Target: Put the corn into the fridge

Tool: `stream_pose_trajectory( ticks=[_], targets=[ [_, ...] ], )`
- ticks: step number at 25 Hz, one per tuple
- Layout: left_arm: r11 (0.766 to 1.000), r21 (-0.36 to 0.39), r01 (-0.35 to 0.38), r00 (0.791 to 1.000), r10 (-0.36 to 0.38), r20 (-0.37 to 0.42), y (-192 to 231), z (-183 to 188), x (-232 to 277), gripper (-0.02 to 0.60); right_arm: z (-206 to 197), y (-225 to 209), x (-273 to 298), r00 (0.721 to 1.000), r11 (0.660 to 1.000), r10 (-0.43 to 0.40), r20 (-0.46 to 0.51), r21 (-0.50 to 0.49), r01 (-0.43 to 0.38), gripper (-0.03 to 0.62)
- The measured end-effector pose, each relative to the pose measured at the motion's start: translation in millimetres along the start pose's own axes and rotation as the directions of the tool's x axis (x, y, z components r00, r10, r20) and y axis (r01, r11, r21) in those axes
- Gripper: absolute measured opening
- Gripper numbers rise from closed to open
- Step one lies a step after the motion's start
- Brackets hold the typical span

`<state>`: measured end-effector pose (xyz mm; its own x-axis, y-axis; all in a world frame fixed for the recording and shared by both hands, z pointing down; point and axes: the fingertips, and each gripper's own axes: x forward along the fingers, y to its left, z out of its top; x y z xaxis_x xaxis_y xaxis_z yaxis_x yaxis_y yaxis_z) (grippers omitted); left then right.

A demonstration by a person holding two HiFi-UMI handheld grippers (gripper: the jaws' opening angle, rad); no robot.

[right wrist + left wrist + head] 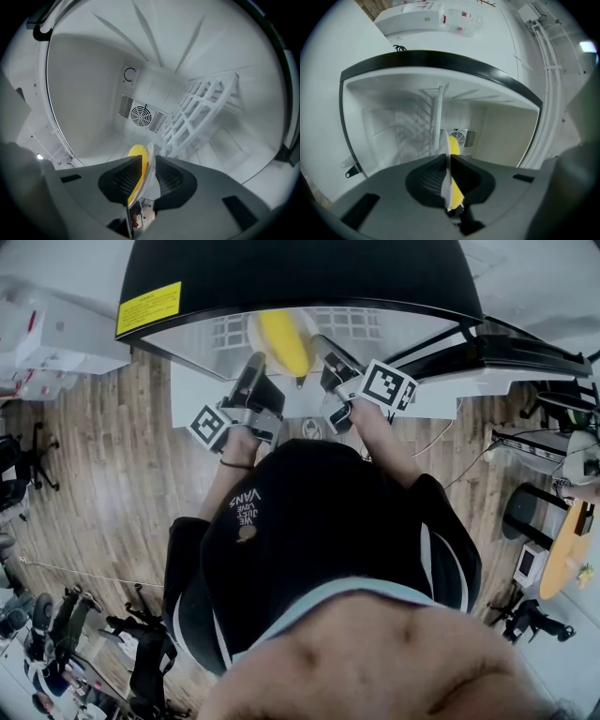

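Yellow corn [281,341], one smooth oblong cob, lies on a thin white plate [446,190] held in the open mouth of a white-lined fridge with a black top [300,277]. The plate is clear of the compartment's floor.

The left gripper [257,360] has its jaws pinched tight on the plate's left edge. The right gripper [317,341] is at the plate's right edge with its jaws a little apart. The rim passes between them, and a gap shows beside it.

Deeper inside, a white lattice rack [201,112] stands tilted across the compartment, right in front of the plate. A round fan grille [140,115] sits low on the back wall beyond the cob.

The fridge's black-edged door [506,352] is swung open to the right. A yellow sticker [148,307] sits at the left corner of the fridge's top. The fridge stands on a wooden floor [103,456], with dark office chairs [33,451] along the floor's left edge.
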<state>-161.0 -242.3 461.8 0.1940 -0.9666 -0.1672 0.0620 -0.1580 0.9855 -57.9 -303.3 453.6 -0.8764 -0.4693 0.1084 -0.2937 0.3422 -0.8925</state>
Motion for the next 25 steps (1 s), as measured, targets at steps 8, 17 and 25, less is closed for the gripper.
stream_pose_trajectory(
  ticks=[8,17,25],
  targets=[
    [1.0,-0.02,-0.002,0.999,0.002,0.035,1,1,4,0.037,-1,-1,-7,1.0,1.0,0.004,0.005,0.004,-0.004,0.108],
    [1.0,-0.025,-0.007,0.998,0.008,0.055,2,0,9,0.037,3,4,-24,0.997,1.0,0.029,0.065,-0.014,-0.028,0.117],
    [1.0,-0.026,-0.01,0.997,0.011,0.07,2,1,12,0.036,-3,18,-35,0.996,0.984,0.037,0.08,-0.179,-0.022,0.117]
  ],
)
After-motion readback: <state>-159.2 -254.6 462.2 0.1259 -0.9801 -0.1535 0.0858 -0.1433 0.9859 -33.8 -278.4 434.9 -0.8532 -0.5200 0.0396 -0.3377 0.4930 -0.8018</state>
